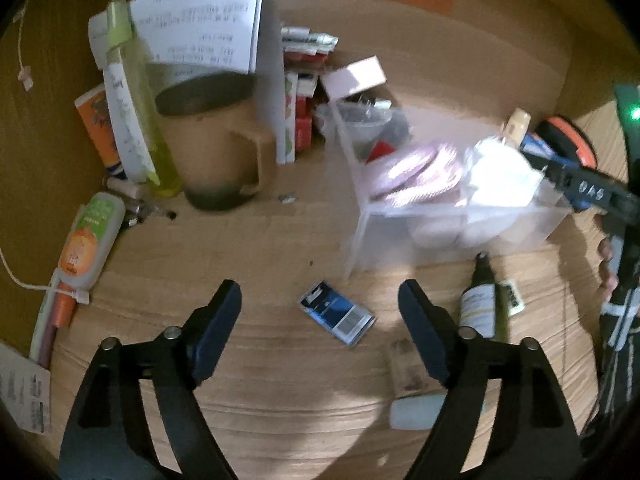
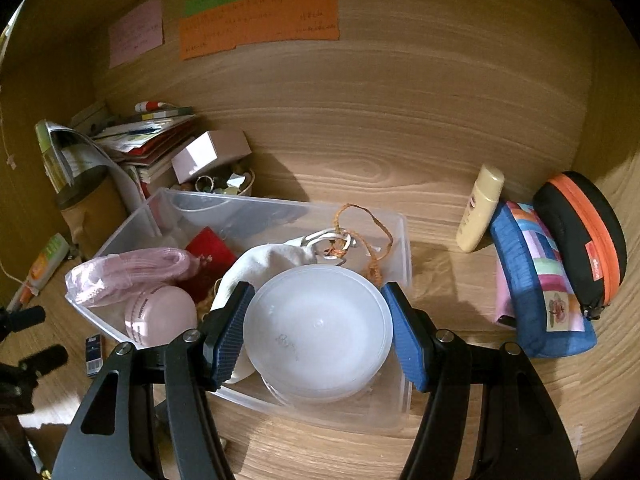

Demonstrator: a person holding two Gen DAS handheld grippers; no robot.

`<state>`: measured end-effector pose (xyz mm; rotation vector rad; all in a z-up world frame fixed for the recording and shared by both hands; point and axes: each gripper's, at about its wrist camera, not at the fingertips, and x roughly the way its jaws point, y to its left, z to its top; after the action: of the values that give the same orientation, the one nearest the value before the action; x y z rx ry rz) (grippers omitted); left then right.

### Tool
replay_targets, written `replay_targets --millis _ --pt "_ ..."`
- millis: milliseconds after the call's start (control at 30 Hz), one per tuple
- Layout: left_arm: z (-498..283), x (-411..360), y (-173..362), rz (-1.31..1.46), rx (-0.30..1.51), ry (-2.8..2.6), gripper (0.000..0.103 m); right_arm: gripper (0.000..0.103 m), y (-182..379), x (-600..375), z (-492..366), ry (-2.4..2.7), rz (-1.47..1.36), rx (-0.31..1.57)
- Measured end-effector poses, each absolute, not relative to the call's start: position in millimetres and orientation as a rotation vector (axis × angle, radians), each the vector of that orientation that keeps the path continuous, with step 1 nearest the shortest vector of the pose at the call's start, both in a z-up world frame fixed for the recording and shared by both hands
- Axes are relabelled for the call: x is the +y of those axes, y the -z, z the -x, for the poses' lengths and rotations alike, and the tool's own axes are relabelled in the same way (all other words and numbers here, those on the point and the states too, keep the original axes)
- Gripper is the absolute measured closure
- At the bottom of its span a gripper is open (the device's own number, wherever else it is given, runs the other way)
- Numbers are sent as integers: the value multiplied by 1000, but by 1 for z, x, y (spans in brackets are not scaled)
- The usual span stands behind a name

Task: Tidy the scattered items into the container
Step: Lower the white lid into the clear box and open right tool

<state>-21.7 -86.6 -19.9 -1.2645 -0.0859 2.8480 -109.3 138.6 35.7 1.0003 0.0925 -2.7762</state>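
The clear plastic container holds a pink bagged roll, a pink jar, a red card, a white cloth and an orange cord. My right gripper is shut on a round translucent white tub, held over the container's near end. In the left wrist view the container lies ahead to the right. My left gripper is open above the wooden surface. A small blue packet lies flat between its fingers, untouched. A dark spray bottle lies just past the right finger.
A tan mug, a green bottle, papers and an orange-labelled tube crowd the left. Right of the container stand a cream bottle, a blue patchwork pouch and a black-and-orange case. A white block lies near my right finger.
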Motion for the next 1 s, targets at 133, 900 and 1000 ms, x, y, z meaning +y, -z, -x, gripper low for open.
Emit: replay_targets --millis 133,900,1000 --pt "22 -92 33 1342 -86 -2802 17 41 -35 136 111 2769 -994 92" --pt "34 -91 56 1472 -47 -2666 12 39 -31 109 113 2716 -1001 109" --pt "40 -90 59 1497 -50 -2620 11 40 -32 116 110 2716 -1013 114"
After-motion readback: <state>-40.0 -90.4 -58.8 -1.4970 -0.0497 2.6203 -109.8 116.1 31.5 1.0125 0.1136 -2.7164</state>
